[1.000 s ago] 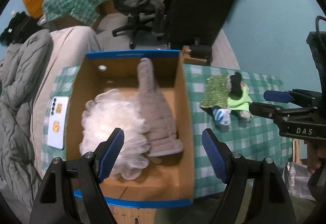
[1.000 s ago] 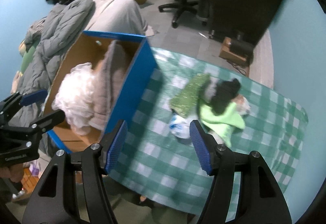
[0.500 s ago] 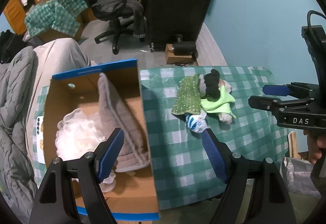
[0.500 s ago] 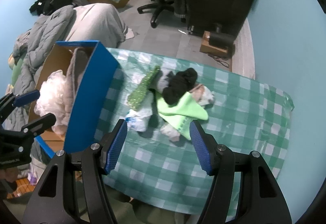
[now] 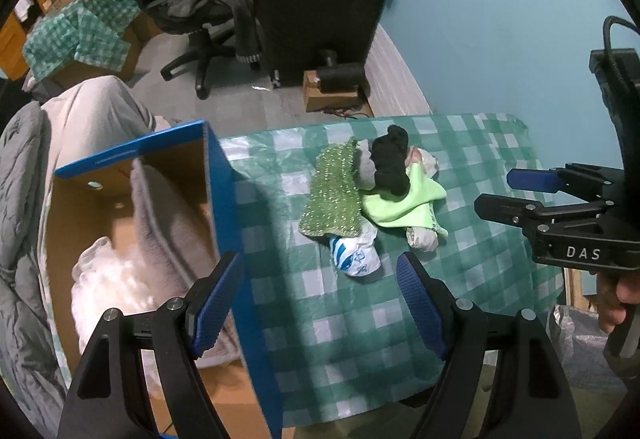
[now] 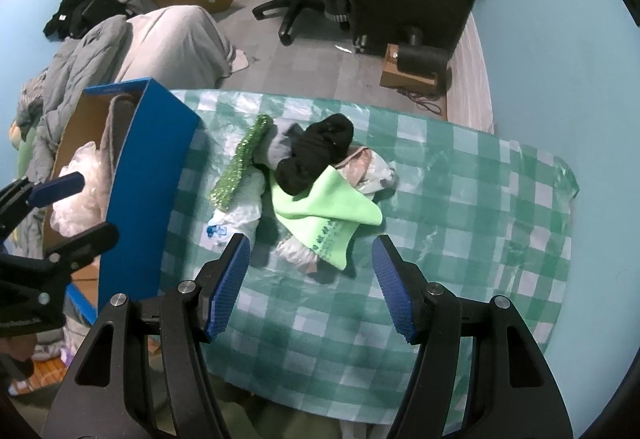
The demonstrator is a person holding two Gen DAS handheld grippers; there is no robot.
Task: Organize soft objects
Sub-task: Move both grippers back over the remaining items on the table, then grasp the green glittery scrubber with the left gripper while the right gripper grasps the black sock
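box (image 5: 224, 199): cardboard, glossy blue outside | tablecloth (image 6: 460, 199): shiny checked plastic | green sponge cloth (image 5: 334, 195): glittery, rough

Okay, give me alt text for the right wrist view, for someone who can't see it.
The open right gripper hovers empty above a pile of soft items on a green checked tablecloth: a black sock on a lime green cloth, beside a glittery green cloth. A blue cardboard box stands to the left.
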